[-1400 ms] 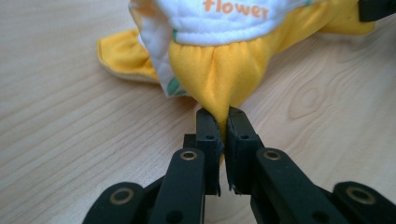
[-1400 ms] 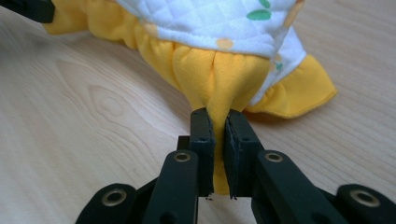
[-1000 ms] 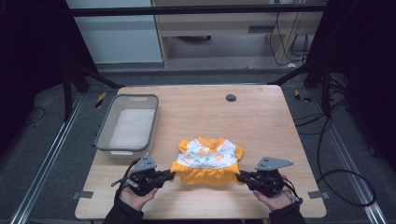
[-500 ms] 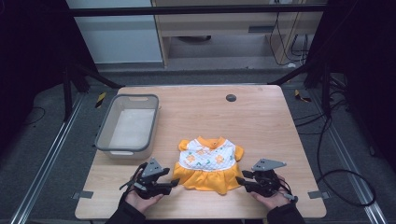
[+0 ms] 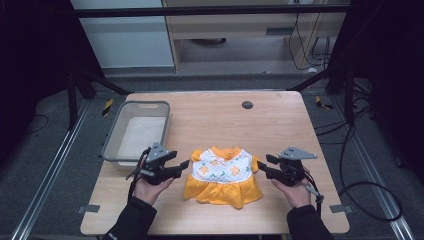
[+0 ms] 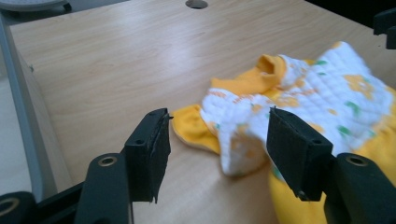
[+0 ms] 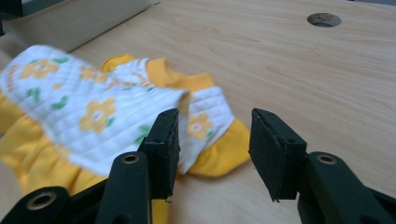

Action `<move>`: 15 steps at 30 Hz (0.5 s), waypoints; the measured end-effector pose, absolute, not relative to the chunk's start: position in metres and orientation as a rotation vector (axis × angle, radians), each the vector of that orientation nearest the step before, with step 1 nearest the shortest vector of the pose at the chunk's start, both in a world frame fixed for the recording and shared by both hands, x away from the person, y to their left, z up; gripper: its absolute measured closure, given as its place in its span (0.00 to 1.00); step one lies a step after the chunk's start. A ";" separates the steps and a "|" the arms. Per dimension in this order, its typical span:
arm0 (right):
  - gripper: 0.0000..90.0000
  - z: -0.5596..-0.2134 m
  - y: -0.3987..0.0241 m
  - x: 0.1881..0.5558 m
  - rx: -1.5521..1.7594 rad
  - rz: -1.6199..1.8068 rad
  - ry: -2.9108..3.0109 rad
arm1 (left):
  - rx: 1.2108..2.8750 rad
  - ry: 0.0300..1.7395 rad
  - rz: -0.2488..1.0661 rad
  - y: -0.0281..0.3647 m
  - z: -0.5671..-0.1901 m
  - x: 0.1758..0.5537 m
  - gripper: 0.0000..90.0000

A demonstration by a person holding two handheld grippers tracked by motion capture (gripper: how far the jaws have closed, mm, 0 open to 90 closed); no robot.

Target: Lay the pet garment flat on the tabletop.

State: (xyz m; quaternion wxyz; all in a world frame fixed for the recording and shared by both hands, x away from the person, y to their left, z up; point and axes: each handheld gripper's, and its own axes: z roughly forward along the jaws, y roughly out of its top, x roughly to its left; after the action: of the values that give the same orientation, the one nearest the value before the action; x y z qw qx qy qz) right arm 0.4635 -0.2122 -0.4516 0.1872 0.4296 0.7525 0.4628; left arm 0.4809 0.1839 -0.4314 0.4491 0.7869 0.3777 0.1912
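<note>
**Small dress laid flat between two opened hand-held grippers**

A small yellow and white dress (image 5: pixel 221 176) is seen lying flat on the wooden desk (image 5: pixel 280 125), near the front edge, with its collar turned toward the far side and its yellow skirt toward the person. The white bodice is printed with orange flowers and green leaves.

The left hand-held gripper (image 5: pixel 184 165) is held just beside the dress's left sleeve (image 6: pixel 194 130). Its jaws have just been opening and are now spread wide; in the left gripper view the sleeve is framed beyond the gap, but no cloth is pinched by the pads. The right hand-held gripper (image 5: pixel 262 165) is held just beside the opposite sleeve (image 7: pixel 212 126). Its jaws have just been opening as well and are parted to a medium gap; the sleeve is seen past the pads, and nothing is pressed between them.

A grey basket (image 5: pixel 116 135) is placed at the desk's left edge, behind the left hand-held gripper and apart from the dress. A dark round hole (image 5: pixel 247 104) is set in the desk toward its far side.
</note>
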 end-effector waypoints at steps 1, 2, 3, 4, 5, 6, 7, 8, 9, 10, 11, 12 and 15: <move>0.59 -0.453 -0.212 0.470 1.220 1.304 2.111 | 1.951 0.943 0.474 0.181 -0.432 0.489 0.45; 0.59 -0.454 -0.211 0.476 1.227 1.302 2.111 | 1.964 0.949 0.477 0.178 -0.434 0.497 0.45; 0.59 -0.457 -0.209 0.482 1.236 1.289 2.115 | 1.977 0.961 0.485 0.175 -0.437 0.504 0.46; 0.59 -0.459 -0.207 0.488 1.243 1.277 2.119 | 1.992 0.971 0.492 0.171 -0.441 0.514 0.47; 0.59 -0.463 -0.205 0.494 1.256 1.257 2.129 | 2.004 0.985 0.484 0.169 -0.444 0.519 0.47; 0.59 -0.466 -0.204 0.498 1.263 1.244 2.135 | 2.018 1.000 0.480 0.166 -0.448 0.525 0.47; 0.59 -0.470 -0.203 0.502 1.277 1.237 2.142 | 2.043 1.010 0.476 0.164 -0.453 0.530 0.47; 0.59 -0.474 -0.201 0.505 1.280 1.230 2.156 | 2.057 1.018 0.466 0.162 -0.458 0.535 0.47; 0.59 -0.478 -0.200 0.508 1.288 1.216 2.168 | 2.070 1.030 0.459 0.160 -0.463 0.538 0.47; 0.59 -0.481 -0.199 0.510 1.282 1.194 2.184 | 2.081 1.042 0.440 0.158 -0.468 0.541 0.48; 0.59 -0.484 -0.198 0.511 1.282 1.174 2.202 | 2.088 1.046 0.429 0.157 -0.471 0.542 0.48; 0.59 -0.486 -0.197 0.512 1.286 1.164 2.211 | 2.101 1.052 0.423 0.155 -0.475 0.543 0.48; 0.60 -0.490 -0.196 0.514 1.275 1.144 2.240 | 2.129 1.060 0.394 0.152 -0.485 0.546 0.51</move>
State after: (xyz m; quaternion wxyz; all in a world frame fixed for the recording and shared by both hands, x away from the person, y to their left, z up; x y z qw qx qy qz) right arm 0.5141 -0.1960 -0.4905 0.1601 0.4463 0.7842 0.4003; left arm 0.5456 0.1517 -0.4851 0.3574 0.8249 0.4106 0.1526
